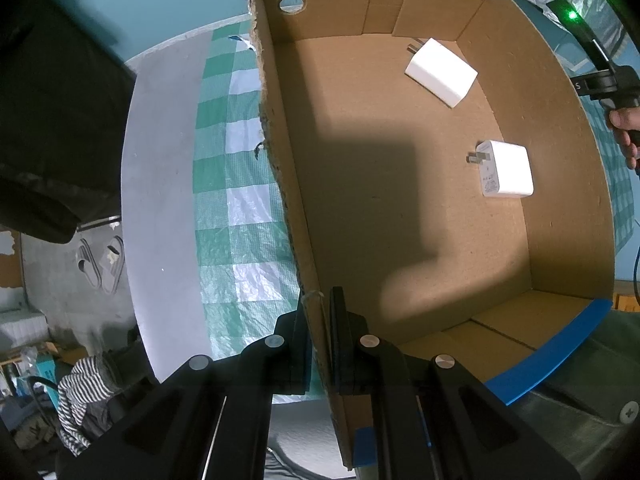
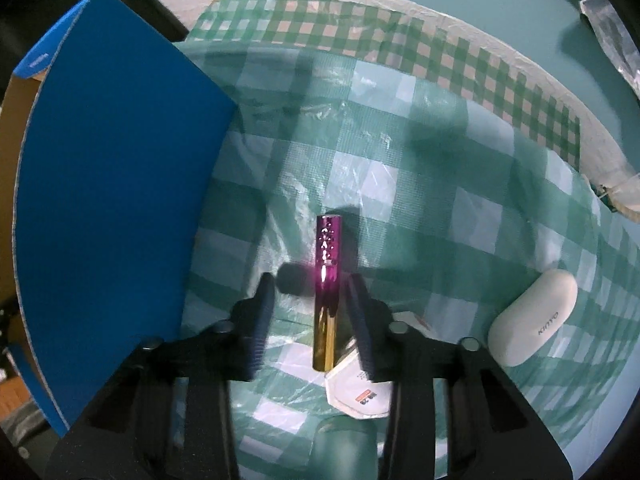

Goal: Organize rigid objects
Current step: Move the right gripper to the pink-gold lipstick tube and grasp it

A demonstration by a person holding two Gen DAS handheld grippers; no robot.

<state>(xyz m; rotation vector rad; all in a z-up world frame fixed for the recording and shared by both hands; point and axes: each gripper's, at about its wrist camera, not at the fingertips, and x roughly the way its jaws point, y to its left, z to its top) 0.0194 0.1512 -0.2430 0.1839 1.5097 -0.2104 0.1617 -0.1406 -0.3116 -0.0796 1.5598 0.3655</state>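
Left gripper [image 1: 320,320]: black plastic jaws clamped on the ragged torn edge of the cardboard box [image 1: 560,208], one finger outside the wall, one inside, pointing down. Right gripper [image 2: 312,300]: matte black fingers parted, straddling the slim tube [image 2: 327,292] without clear contact on either side; gap visible at the left pad, right pad just beside it.

Glossy metallic cylinder, magenta at the far end fading to gold at the near end, with small raised dots catching light near the far end; lying flat on the cloth, lengthwise between the fingers. Rounded white capsule-shaped case [image 2: 532,324] with grey lettering to the right, smooth and matte. Flat white card [image 2: 360,392] with cut corners partly under the tube's near end.

Inside the box: plain brown corrugated floor, blue outer faces, round hole in the far wall. Two white blocky chargers well apart: one [image 1: 442,72] far, prongs pointing away; one [image 1: 506,170] nearer and to the right, prongs pointing left, fine print on its face.

Green-and-white checked plastic cloth [image 2: 440,184], crinkled and shiny, over a pale round tabletop. Teal wall beyond. Slippers [image 1: 102,266] on a grey floor at the left, striped fabric [image 1: 80,404] nearby
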